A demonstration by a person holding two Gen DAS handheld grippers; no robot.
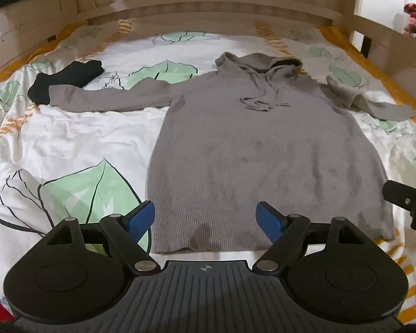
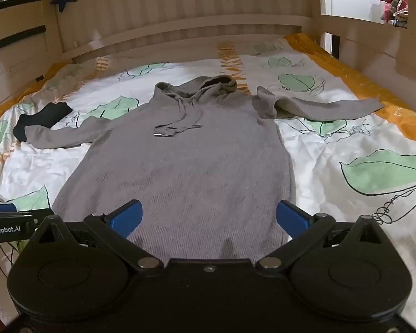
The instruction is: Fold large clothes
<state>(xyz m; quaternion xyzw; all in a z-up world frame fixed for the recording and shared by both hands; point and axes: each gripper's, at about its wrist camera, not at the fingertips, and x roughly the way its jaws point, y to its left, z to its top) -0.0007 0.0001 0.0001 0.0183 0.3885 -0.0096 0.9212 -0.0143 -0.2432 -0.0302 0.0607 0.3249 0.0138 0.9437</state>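
Observation:
A long grey knitted hoodie [image 1: 263,149] lies flat, front up, on the bed, hood away from me, both sleeves spread out to the sides; it also shows in the right wrist view [image 2: 180,166]. My left gripper [image 1: 206,216] is open and empty, hovering above the hem near its left corner. My right gripper [image 2: 209,216] is open and empty above the hem near its right corner. The right gripper's edge shows in the left wrist view [image 1: 407,202]. The right sleeve [image 2: 324,108] is bunched at the shoulder.
A folded black garment [image 1: 66,79] lies by the left sleeve's cuff, also seen in the right wrist view [image 2: 41,119]. The bedspread [image 1: 69,138] is white with green leaves. A wooden bed frame [image 1: 208,8] rises at the far end and sides.

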